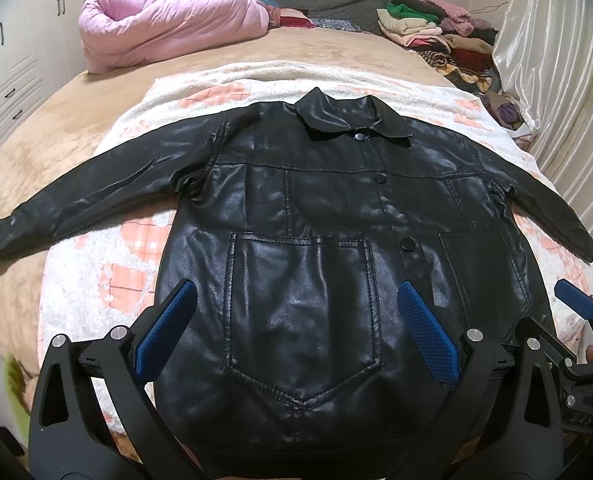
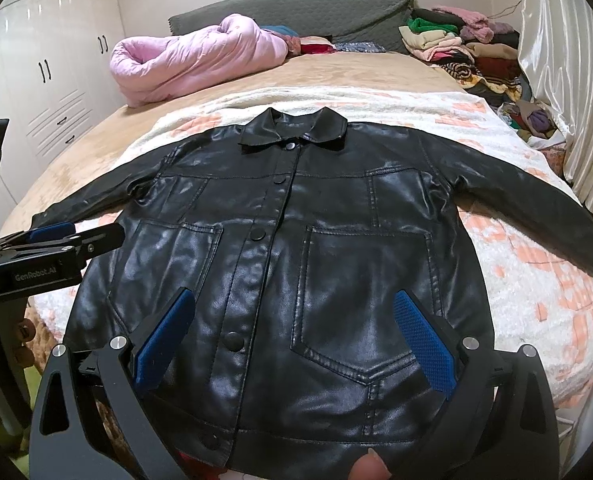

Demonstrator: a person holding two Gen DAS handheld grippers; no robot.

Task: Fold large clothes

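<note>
Left gripper (image 1: 296,332): held wide open, empty, poised over the jacket's hem at the bed's near edge. Right gripper (image 2: 294,336): likewise spread wide, nothing held, just beside the left. Jacket (image 1: 304,208): black, buttoned, laid flat face-up on a patterned blanket (image 1: 108,272); collar toward the headboard, long axis running straight away from both grippers, sleeves stretched toward the bed's side edges. Each sleeve is judged nearer its own-side gripper. Containers: none seen; folded clothes (image 1: 436,36) are piled at the far right corner.
</note>
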